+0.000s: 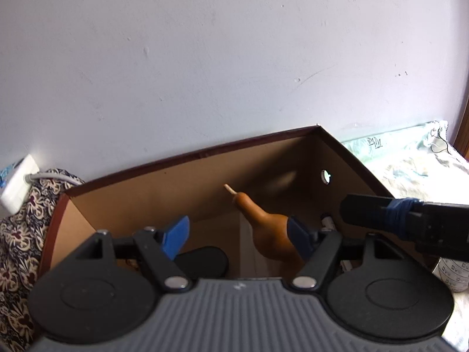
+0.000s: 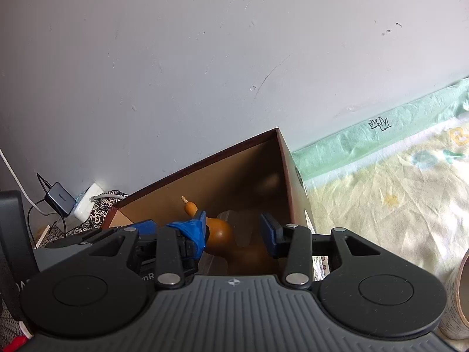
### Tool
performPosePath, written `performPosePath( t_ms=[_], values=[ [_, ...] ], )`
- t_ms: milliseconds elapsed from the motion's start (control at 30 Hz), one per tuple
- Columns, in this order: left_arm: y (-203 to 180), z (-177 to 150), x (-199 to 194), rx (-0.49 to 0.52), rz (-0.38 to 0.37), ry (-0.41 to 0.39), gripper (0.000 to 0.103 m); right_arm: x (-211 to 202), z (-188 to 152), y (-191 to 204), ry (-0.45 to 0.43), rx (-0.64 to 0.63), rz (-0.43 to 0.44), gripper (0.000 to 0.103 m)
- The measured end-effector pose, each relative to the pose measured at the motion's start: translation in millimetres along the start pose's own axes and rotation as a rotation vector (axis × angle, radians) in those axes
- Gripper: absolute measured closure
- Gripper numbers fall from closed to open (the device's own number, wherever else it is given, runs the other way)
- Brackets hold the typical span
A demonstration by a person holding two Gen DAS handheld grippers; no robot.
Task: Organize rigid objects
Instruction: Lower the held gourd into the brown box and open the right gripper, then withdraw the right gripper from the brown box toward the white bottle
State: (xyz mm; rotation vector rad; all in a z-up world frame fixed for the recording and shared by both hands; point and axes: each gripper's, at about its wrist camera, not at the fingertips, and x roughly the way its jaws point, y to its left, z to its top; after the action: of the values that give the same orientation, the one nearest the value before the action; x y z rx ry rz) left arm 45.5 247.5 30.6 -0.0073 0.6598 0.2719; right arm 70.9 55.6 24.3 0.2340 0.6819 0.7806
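Gourd (image 1: 271, 234), brown and long-necked with a pale stem tip, leaning inside the cardboard box (image 1: 176, 182), neck tilted toward the box's back wall. Left gripper (image 1: 239, 236) spread wide over the box, right pad just at the gourd's side, grip not clear; right gripper (image 2: 234, 230) held apart above the box, nothing visibly pinched. Left of the box, a grey charger (image 2: 60, 199) with tiny unreadable lettering; right of it, tape roll (image 2: 457, 302), print illegible.

We see a smooth brown pear-shaped gourd with a pale stem (image 1: 265, 228) leaning tilted inside the open brown cardboard box (image 1: 181, 184), stem pointing up-left.
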Motion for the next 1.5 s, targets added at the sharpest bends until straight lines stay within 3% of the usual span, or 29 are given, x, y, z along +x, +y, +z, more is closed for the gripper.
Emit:
performPosePath(
  t_ms=[433, 967, 1500],
  values=[
    [-6.3, 2.1, -28.5, 0.028, -0.007, 0.004, 0.029, -27.7, -2.1, 3.9, -0.032, -0.038, -0.058, 0.078],
    [-41.1, -5.6, -72.1, 0.082, 0.066, -0.001, 0.029, -70.5, -13.3, 1.4, -0.062, -0.104, -0.068, 0.078],
    [-62.4, -18.5, -109.5, 0.034, 0.120, 0.020, 0.029, -98.2, -32.4, -11.8, -0.055, -0.088, -0.064, 0.078]
  ],
)
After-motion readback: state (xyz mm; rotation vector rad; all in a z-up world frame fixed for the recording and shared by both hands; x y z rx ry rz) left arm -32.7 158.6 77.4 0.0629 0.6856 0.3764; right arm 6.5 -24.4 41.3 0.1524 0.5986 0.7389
